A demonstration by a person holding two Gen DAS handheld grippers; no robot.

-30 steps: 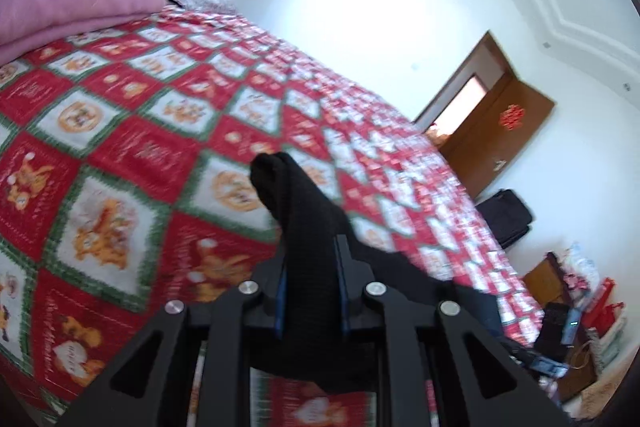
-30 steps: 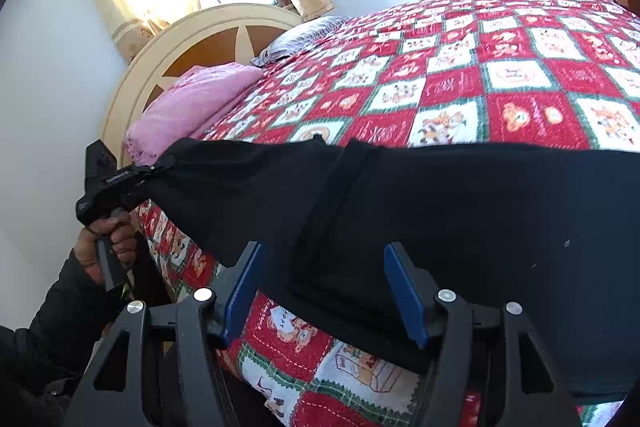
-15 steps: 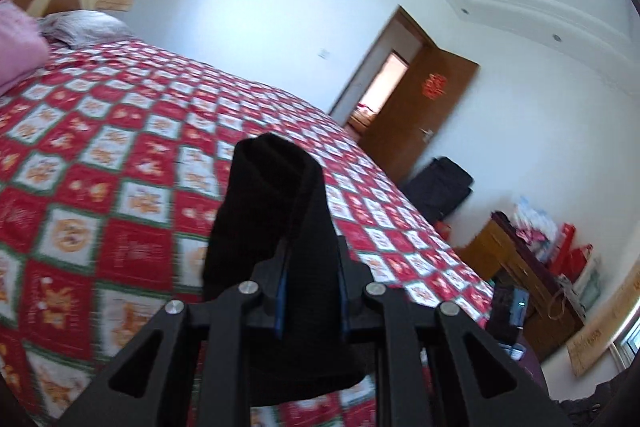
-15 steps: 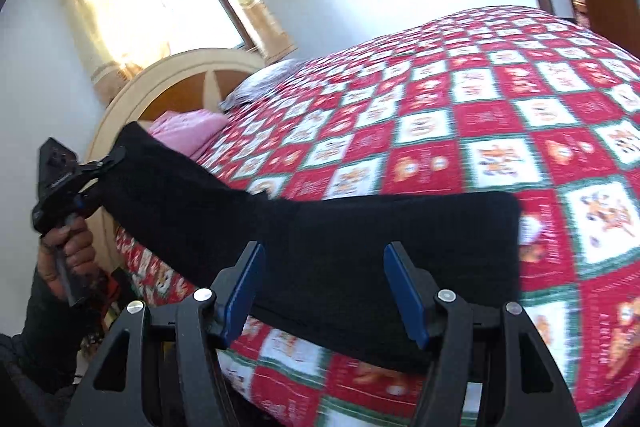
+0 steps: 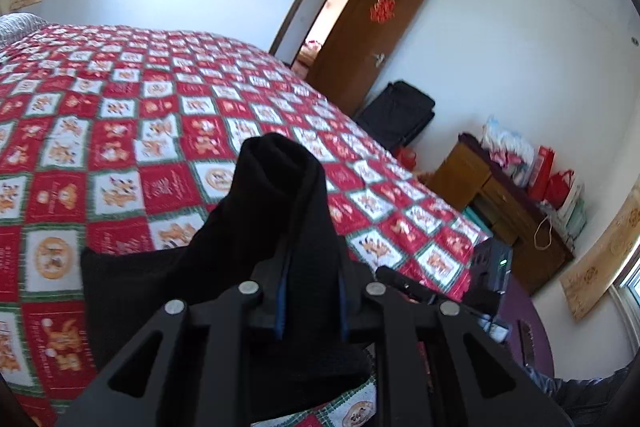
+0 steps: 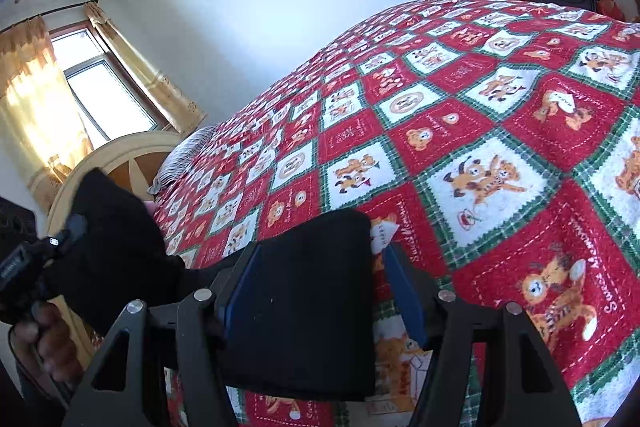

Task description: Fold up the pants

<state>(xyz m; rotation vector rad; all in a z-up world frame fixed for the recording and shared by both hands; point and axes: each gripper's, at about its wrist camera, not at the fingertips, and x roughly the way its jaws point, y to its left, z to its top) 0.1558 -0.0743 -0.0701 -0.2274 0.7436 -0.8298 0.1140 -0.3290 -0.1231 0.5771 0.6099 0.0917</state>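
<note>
The black pants (image 5: 280, 179) bunch up over my left gripper (image 5: 310, 267), which is shut on one end of them; the rest hangs left over the quilt. In the right wrist view a doubled part of the pants (image 6: 304, 307) lies between the fingers of my right gripper (image 6: 320, 267), which is open. Its left pad (image 6: 240, 291) meets the cloth's edge and its right pad (image 6: 404, 295) stands apart from it. At the left edge of that view the left gripper (image 6: 60, 239) lifts the other end, held by a hand (image 6: 44, 339).
A red, white and green patchwork quilt (image 6: 480, 131) covers the bed. Headboard (image 6: 120, 155), pillow (image 6: 180, 159) and window (image 6: 100, 95) lie at the bed's far end. By the wall stand an open brown door (image 5: 360, 39), a black suitcase (image 5: 400, 111) and a wooden cabinet (image 5: 500, 195) with bags.
The left gripper has swung along the bed toward the right gripper with the pants end in it. The stretched pants now look shorter and doubled. Both views have rolled and turned.
</note>
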